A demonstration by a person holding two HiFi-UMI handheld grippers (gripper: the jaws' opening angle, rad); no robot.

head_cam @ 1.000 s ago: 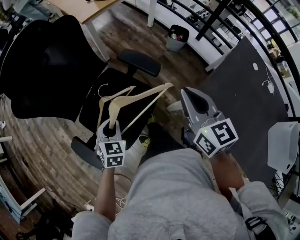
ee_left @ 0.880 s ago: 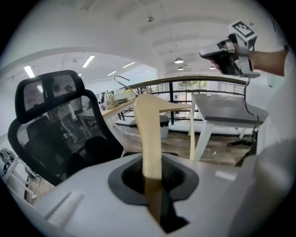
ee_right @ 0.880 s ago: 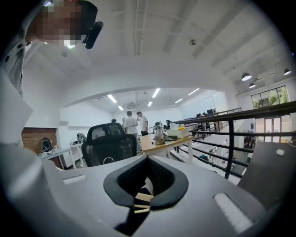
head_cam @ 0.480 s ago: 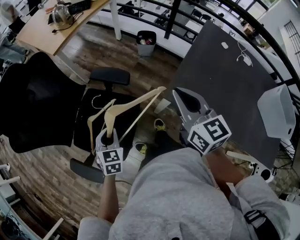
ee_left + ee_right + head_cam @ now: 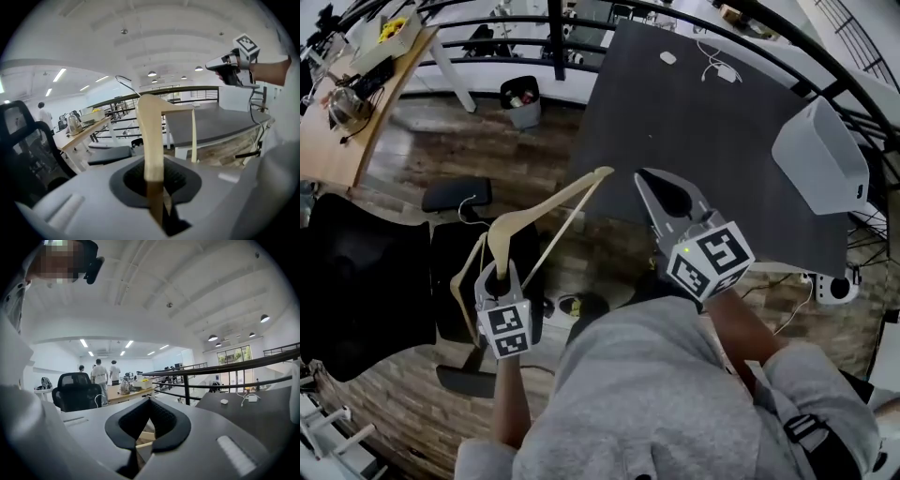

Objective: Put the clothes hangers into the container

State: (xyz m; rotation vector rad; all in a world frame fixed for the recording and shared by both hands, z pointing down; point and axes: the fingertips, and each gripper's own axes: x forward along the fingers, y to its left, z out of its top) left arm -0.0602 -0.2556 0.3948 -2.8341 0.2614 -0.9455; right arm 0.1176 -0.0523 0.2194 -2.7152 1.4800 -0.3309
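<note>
Two pale wooden clothes hangers [image 5: 501, 234] with wire hooks: gripped together in the left claw [image 5: 499, 274], pads closed on a sloping arm close to the neck, held over the brown wooden floor [image 5: 422, 150], just short of the dark grey counter [image 5: 703, 112]. Had the right claw [image 5: 649, 180] shut on nothing, tips together, hovering by the counter's near edge. Took the pale grey boxy plastic container [image 5: 818, 155] at the counter's right end for the target, well apart from the hangers.

Judged several things liable to go wrong. Could have lost the rear hanger: partly hidden behind the front one, and could not tell the depth of its seating between the pads. Risked letting it slide out and drop to the floor on a quick swing. Could have snagged a wire hook or the long free arm on the counter's edge on the way across, twisting the wood in the grip. Could have jammed at the container's mouth, arriving crosswise to the opening. Might have wanted the right claw to steady the free end.
</note>
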